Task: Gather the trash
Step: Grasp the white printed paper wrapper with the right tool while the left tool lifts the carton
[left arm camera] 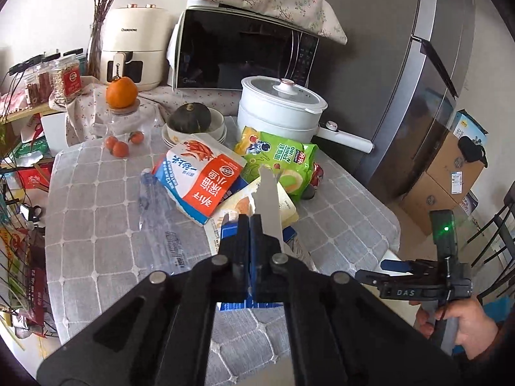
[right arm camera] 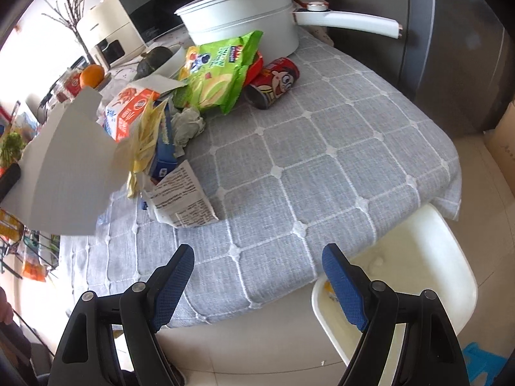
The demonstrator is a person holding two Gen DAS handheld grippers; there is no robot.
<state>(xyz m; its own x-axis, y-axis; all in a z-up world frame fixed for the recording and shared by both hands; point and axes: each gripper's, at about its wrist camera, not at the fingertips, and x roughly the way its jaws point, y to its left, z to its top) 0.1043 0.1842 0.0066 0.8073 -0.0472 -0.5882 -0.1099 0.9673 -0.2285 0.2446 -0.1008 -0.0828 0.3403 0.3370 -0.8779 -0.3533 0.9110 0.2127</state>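
Note:
My left gripper [left arm camera: 249, 220] is shut on a flat white piece of cardboard [left arm camera: 268, 196], which hangs lifted above the table at the left of the right wrist view [right arm camera: 64, 167]. Under it lies a pile of trash: a green snack bag [left arm camera: 280, 157] [right arm camera: 219, 74], an orange, white and blue bag [left arm camera: 206, 180], a red can [right arm camera: 273, 80] on its side, a crumpled tissue [right arm camera: 188, 125], a torn printed wrapper [right arm camera: 183, 199] and a clear plastic bottle [left arm camera: 157, 212]. My right gripper [right arm camera: 259, 268] stands open and empty over the table's near edge, held by a hand [left arm camera: 473, 325].
A white bin [right arm camera: 418, 257] stands on the floor below the table's corner. A white pot [left arm camera: 276, 106], stacked bowls holding a dark squash [left arm camera: 190, 119], a microwave [left arm camera: 241, 54] and an air fryer [left arm camera: 132, 51] crowd the back. A grey fridge [left arm camera: 402, 80] and cardboard boxes [left arm camera: 444, 186] are at right.

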